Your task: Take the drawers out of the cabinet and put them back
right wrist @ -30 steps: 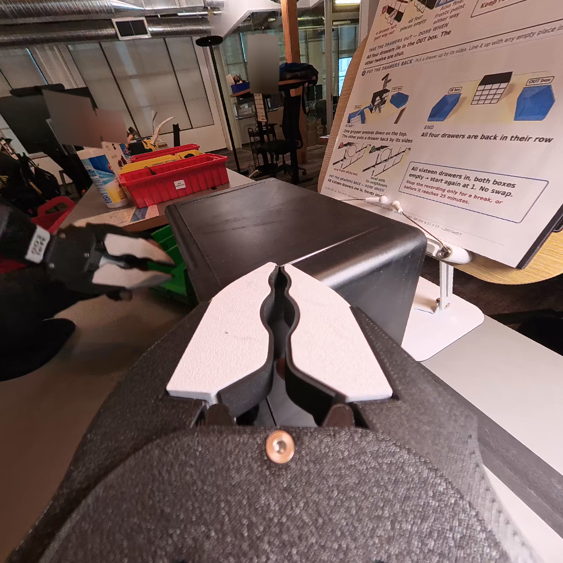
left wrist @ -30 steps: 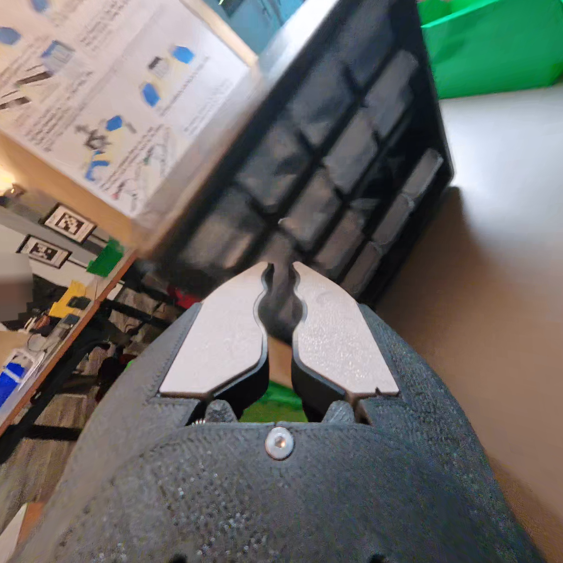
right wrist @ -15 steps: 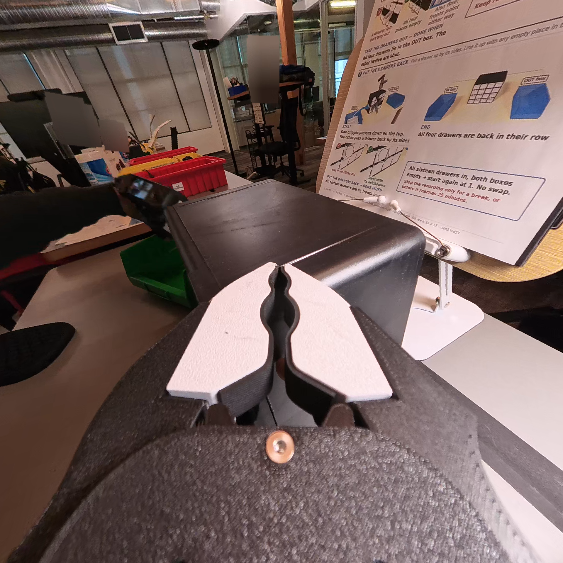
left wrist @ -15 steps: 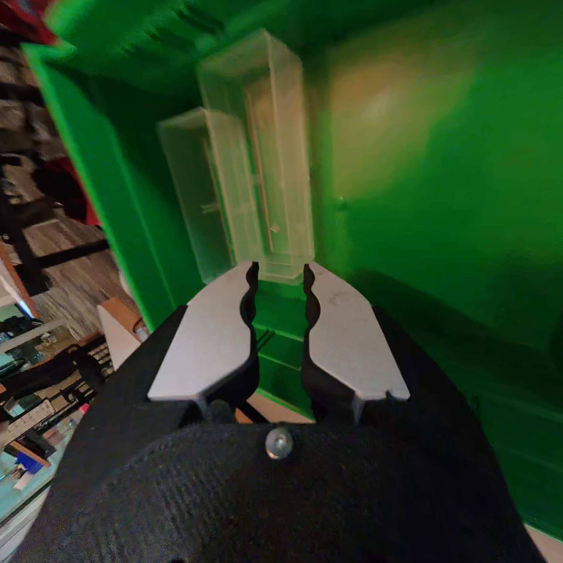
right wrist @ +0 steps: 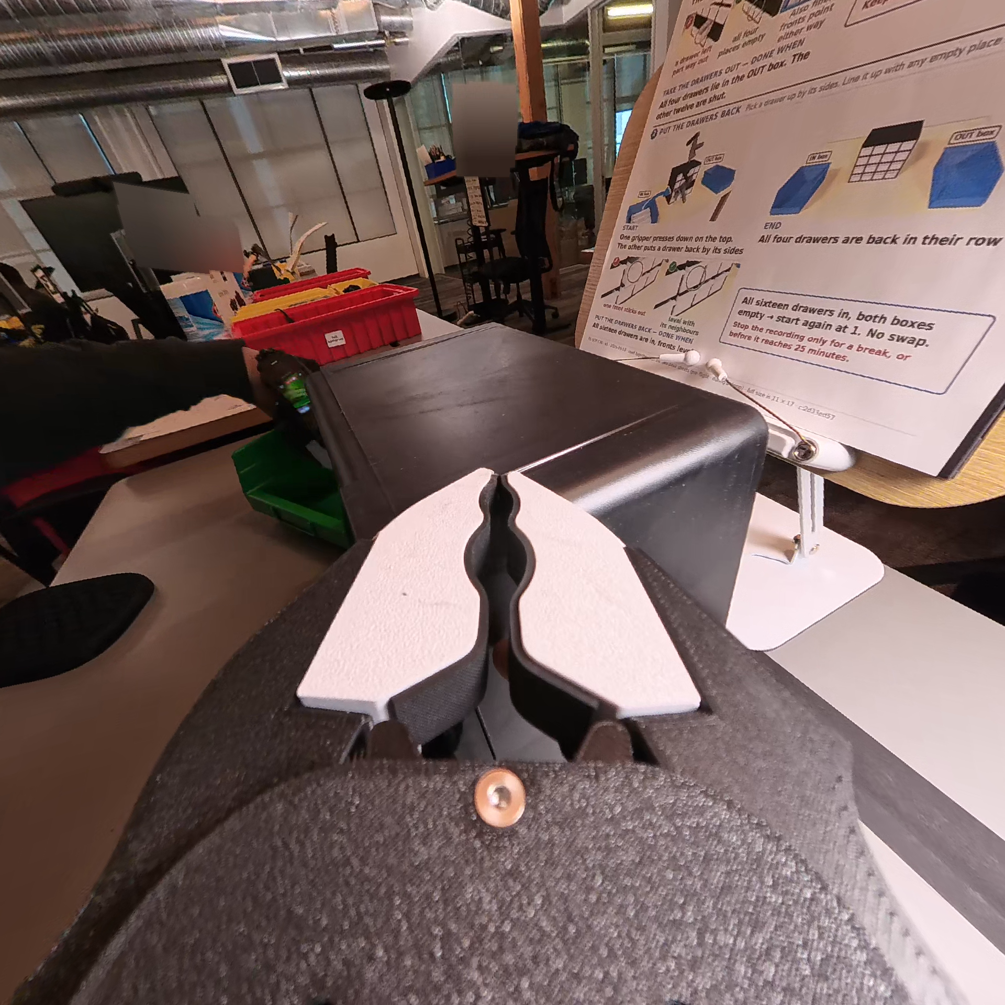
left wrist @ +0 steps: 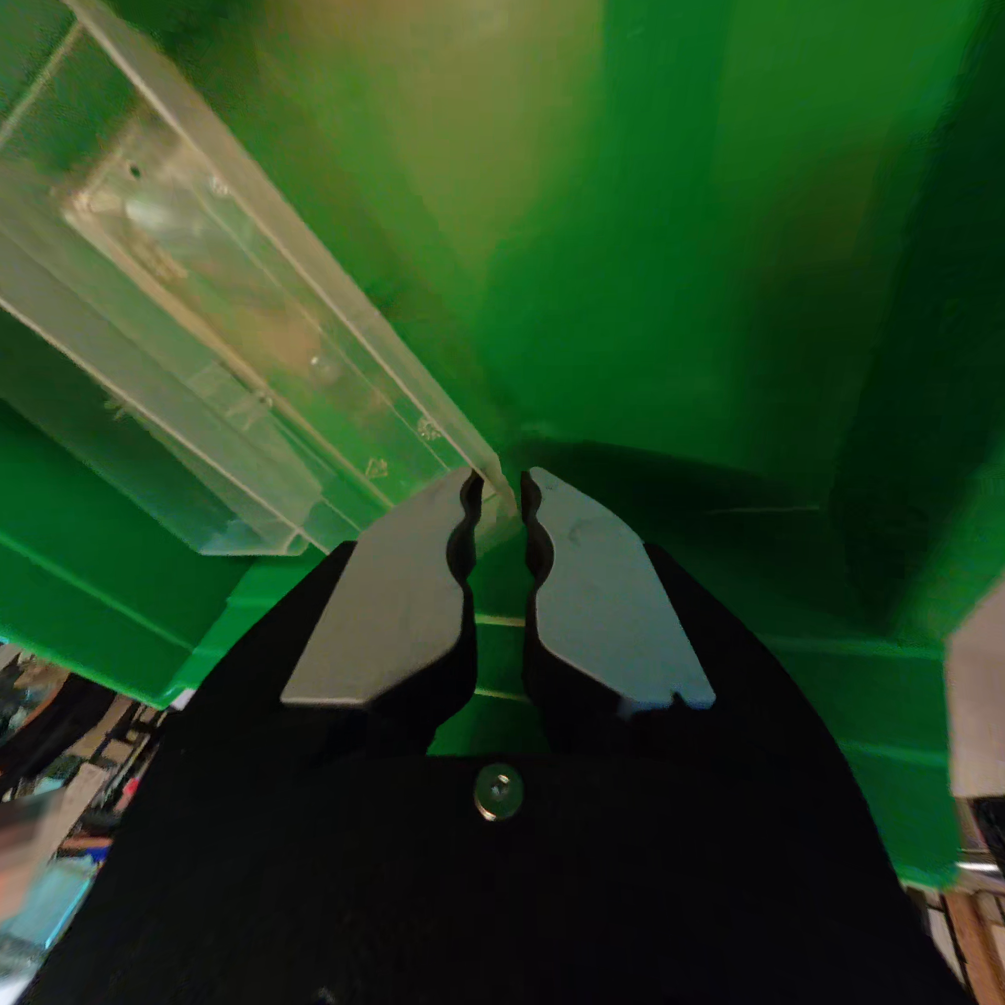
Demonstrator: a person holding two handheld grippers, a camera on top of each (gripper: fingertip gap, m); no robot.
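With at least two clear drawers (left wrist: 179, 326) lying in the green bin (left wrist: 707, 272), the slightly spread left hand-held gripper (left wrist: 501, 492) straddles one's wall, ungripped; the right hand-held gripper (right wrist: 499, 481), pressed together, rests on the black cabinet (right wrist: 516, 413), so returning them seemingly remains.

Clear drawers (left wrist: 179, 326) lying inside green bin (left wrist: 680, 272); black cabinet (right wrist: 522, 413) on table.

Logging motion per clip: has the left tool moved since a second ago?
Yes. The left tool then faced the black cabinet; now it is down inside the green bin, its tips straddling the side wall of a clear drawer.
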